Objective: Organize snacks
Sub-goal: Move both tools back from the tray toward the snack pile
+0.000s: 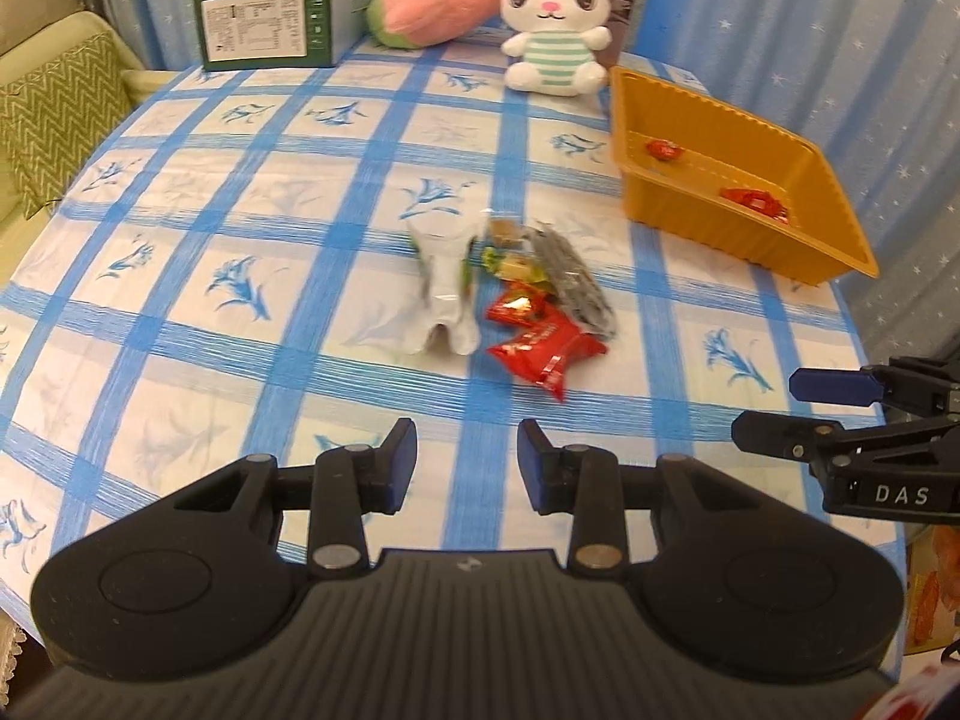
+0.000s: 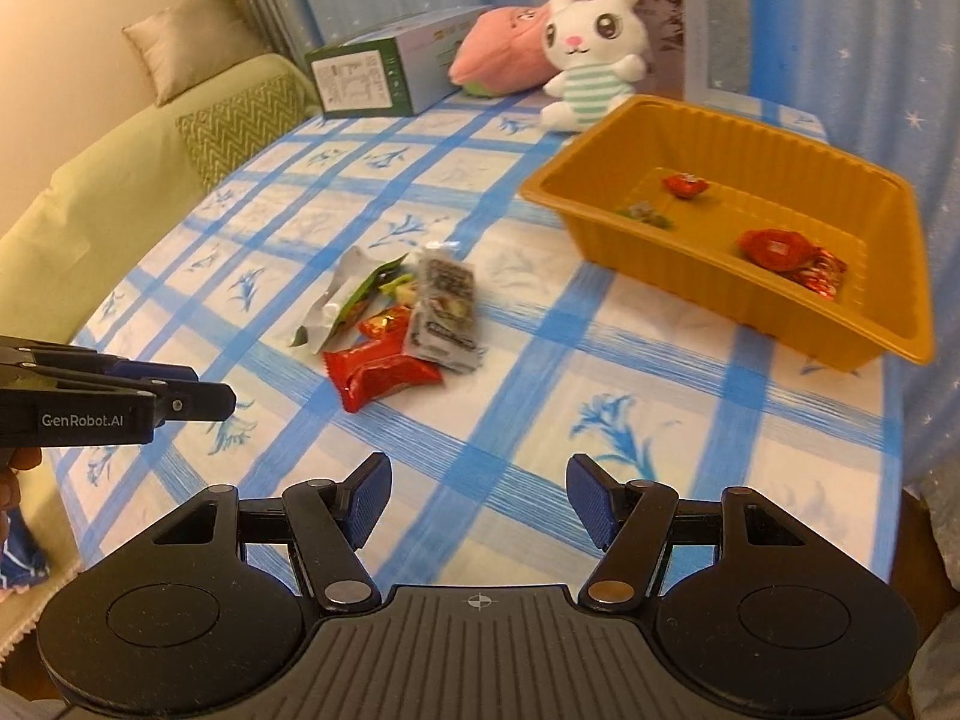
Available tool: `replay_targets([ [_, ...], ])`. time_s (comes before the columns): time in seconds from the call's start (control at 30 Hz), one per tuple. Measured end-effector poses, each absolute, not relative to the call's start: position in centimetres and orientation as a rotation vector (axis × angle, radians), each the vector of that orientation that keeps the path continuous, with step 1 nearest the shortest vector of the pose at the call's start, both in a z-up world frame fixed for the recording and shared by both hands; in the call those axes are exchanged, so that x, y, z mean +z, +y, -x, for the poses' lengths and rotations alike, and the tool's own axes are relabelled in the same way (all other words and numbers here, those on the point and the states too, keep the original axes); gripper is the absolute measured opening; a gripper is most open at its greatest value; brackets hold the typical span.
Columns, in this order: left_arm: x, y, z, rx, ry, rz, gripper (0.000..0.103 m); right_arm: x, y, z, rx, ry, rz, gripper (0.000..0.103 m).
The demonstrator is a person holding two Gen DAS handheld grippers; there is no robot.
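Across the blue-checked tablecloth [image 1: 240, 276], an orange ribbed plastic tray [image 2: 780, 312] is set far right, a small pile of wrapped snacks [image 2: 396, 324] at centre; nearest, the left gripper [image 1: 467, 462] and right gripper [image 2: 478, 501] are held half open, empty.

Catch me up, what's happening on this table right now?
A person holds a pair of tongs in each hand over the checked tablecloth, sorting snacks into the orange tray. Both the left tongs and right tongs are open and empty. A few red sweets already lie in the tray. A small pile of snacks is left on the cloth in front of both tongs, untouched at this moment. A plush rabbit and boxes sit at the far edge.
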State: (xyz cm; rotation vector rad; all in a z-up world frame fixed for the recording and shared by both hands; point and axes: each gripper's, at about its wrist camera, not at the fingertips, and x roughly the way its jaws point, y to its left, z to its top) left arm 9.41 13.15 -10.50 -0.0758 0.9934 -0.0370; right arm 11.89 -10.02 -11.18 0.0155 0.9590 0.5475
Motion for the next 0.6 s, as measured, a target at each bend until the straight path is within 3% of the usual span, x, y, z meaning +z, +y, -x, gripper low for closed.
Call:
replay_targets([
  [0.6, -11.7, 17.1, -12.4, 0.026, 0.980, 0.092, 0.033, -12.7, -5.4, -16.5, 0.584, 0.904, 0.017, 0.064],
])
